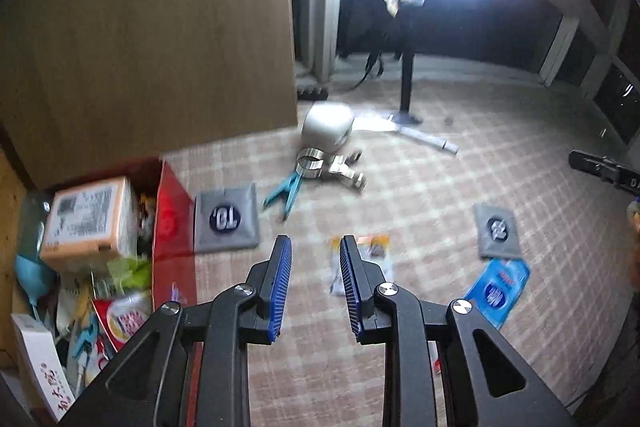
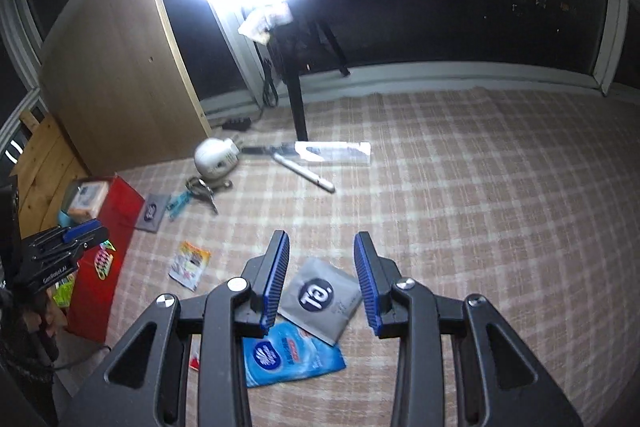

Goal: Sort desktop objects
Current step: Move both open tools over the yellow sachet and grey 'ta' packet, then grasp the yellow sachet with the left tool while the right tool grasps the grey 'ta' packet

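Right gripper jaws apart, empty, above grey sachet; left gripper apart, empty, orange-topped packet just beyond.

2 grey sachets, 1 blue

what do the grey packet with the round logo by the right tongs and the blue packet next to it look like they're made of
Grey packet: likely matte foil or plastic film, flat with a sealed edge and a dull sheen. Blue packet: glossy printed plastic film, with bright glare and slight wrinkles. Neither can be confirmed by look alone.
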A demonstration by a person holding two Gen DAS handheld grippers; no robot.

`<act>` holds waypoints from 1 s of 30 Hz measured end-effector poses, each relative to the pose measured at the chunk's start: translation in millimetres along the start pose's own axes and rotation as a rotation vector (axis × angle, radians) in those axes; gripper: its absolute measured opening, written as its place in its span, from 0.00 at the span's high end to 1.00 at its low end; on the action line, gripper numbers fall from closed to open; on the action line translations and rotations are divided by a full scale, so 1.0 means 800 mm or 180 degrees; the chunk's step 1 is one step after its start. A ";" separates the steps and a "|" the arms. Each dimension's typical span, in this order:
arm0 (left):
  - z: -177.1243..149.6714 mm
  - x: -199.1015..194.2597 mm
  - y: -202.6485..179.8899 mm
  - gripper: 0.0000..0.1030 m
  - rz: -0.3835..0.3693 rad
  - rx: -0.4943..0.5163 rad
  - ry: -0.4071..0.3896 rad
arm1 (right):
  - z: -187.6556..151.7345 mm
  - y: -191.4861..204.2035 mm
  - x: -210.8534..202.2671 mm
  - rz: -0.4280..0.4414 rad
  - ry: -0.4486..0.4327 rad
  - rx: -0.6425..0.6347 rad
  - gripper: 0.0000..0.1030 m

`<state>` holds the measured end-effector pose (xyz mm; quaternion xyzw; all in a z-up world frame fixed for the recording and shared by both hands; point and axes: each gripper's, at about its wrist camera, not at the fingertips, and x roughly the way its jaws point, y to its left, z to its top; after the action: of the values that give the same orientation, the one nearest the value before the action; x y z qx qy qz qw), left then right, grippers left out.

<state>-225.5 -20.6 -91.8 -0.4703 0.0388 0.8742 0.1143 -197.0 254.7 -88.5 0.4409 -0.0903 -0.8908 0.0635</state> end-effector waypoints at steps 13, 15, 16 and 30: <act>-0.025 0.104 -0.049 0.46 -0.0248 0.0135 0.0533 | -0.054 -0.017 0.093 -0.0293 0.0592 0.0323 0.50; -0.027 0.115 -0.050 0.46 -0.0236 0.0139 0.0563 | -0.054 -0.008 0.106 -0.0348 0.0640 0.0335 0.50; -0.027 0.118 -0.049 0.46 -0.0236 0.0118 0.0573 | -0.055 -0.004 0.112 -0.0328 0.0667 0.0359 0.50; -0.030 0.123 -0.045 0.68 -0.0238 0.0073 0.0334 | -0.060 0.044 0.155 -0.0692 0.0921 0.0091 0.23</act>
<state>-249.7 26.2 -185.6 -0.5153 0.0371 0.8430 0.1500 -232.3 191.1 -205.8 0.5724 -0.0448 -0.8183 -0.0271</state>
